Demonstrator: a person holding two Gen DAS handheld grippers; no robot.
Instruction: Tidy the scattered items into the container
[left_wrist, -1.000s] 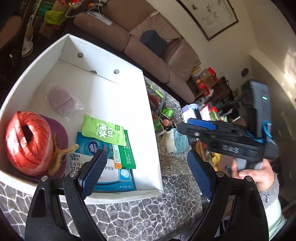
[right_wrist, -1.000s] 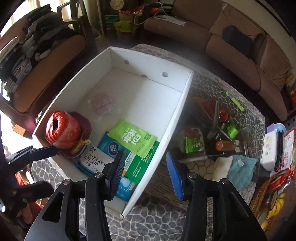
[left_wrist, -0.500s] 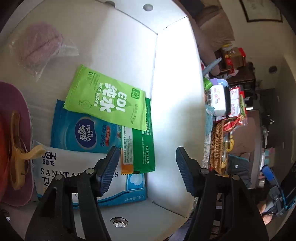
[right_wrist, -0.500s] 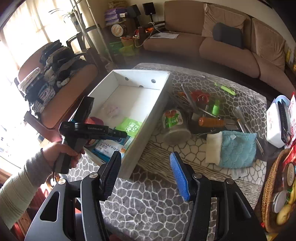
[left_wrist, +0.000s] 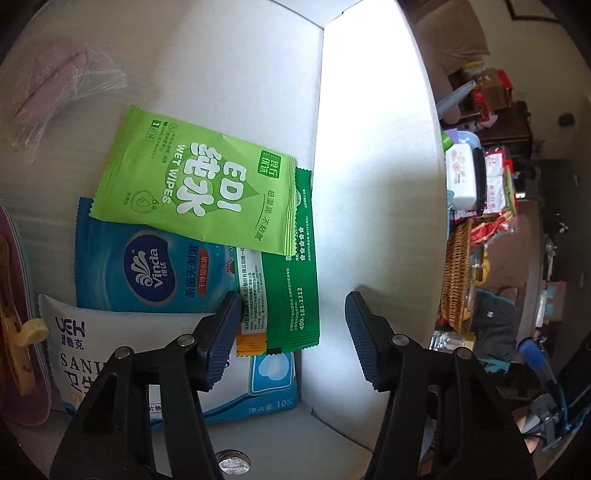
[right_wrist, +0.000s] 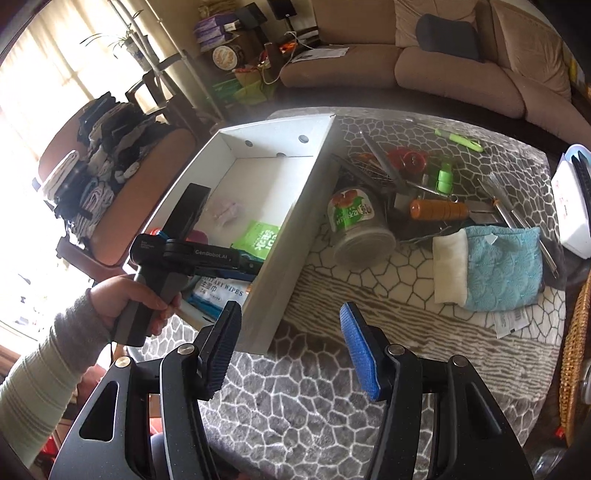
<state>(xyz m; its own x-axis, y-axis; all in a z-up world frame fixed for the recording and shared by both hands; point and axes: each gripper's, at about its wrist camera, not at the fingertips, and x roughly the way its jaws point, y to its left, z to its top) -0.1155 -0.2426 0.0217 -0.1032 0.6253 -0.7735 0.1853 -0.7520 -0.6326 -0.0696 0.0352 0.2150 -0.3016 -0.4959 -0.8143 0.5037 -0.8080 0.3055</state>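
Left claw (left_wrist: 291, 325): jaws have just been closing, now half apart, nothing gripped, dark green sachet (left_wrist: 295, 291) between them near the white box (left_wrist: 373, 184) right wall. Right claw (right_wrist: 290, 343): half open, empty, over bench (right_wrist: 332, 406) front edge. Advice: pinch sachet's free edge, avoid wall. Both tilt steeply down.

purple dish (left_wrist: 22, 369) cut off left, bagged pink item (left_wrist: 48, 96) blurred

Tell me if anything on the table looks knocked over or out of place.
Yes. The green-labelled jar lies tipped on its side beside the white box, its base facing the camera. Behind it, metal utensils lie in a crossed heap, and a teal cloth lies rumpled nearby, all outside the box.
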